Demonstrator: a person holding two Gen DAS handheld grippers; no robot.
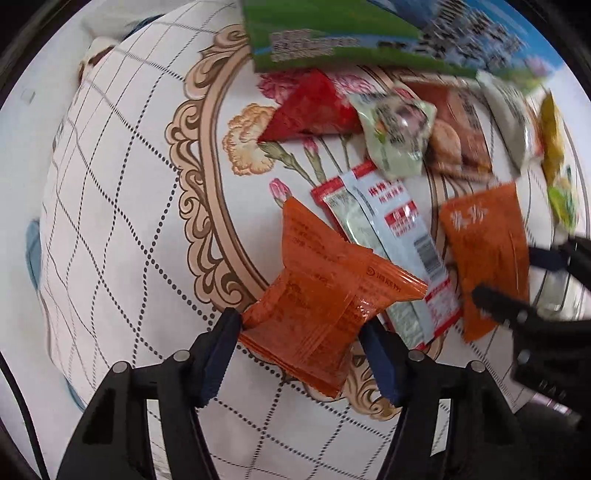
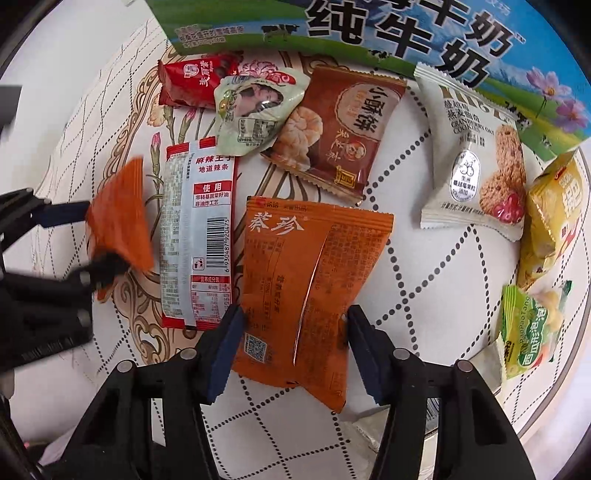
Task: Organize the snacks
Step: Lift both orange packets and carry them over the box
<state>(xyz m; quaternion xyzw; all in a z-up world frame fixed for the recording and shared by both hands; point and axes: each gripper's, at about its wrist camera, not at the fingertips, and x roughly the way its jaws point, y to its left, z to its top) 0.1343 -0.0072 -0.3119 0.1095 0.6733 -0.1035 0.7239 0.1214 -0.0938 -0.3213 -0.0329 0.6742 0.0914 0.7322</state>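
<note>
Patterned tablecloth (image 2: 424, 229) with grid and floral print, snacks scattered, milk carton (image 2: 369, 33) along the top edge. Left gripper (image 1: 301, 332), lower centre of its view, jaws partly closed, pads pinching the crumpled orange packet (image 1: 325, 295) at its sides. Right gripper (image 2: 295, 325), lower centre of its view, same story: pads against both edges of the flat orange pouch (image 2: 306, 266), long axis running up-frame away from the jaws. Red-white strip packet (image 2: 199, 236) lies between the two. Both look gripped; next likely lift.
</note>
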